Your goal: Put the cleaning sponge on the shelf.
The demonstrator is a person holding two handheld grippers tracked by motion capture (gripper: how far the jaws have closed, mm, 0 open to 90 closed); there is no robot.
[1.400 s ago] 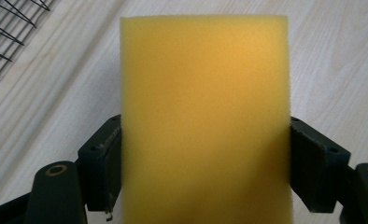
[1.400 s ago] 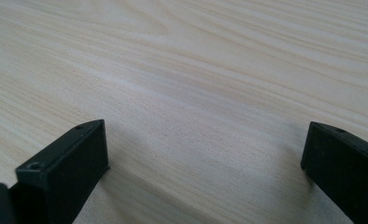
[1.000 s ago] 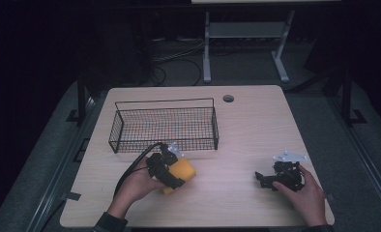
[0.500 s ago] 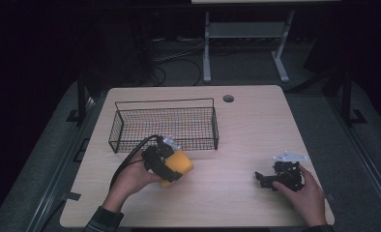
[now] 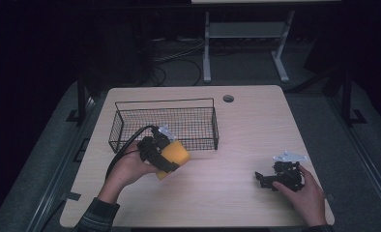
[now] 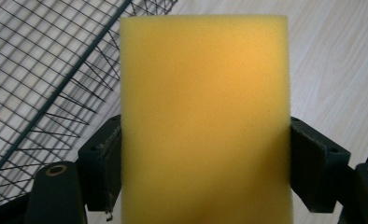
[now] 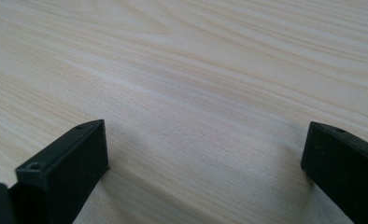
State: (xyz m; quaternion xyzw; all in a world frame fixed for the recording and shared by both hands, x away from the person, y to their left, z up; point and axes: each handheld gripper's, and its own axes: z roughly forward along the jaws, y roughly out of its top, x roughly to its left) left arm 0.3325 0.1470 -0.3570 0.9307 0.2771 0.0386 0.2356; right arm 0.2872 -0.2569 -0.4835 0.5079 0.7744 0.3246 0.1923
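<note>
Now I'm gripping the yellow sponge [image 6: 204, 121] in my left tool [image 5: 155, 153], just before the wire basket [image 5: 130, 126], which lies ahead; my right tool [image 5: 270, 180] is resting spread apart on the counter [image 5: 237, 145]

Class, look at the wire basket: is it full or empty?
Empty. In the high view the wire basket shows bare mesh; the yellow sponge is outside it, held by the left gripper.

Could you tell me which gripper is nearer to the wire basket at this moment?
Left. The left gripper, holding the yellow sponge, is right beside the wire basket; the right gripper sits far off.
</note>
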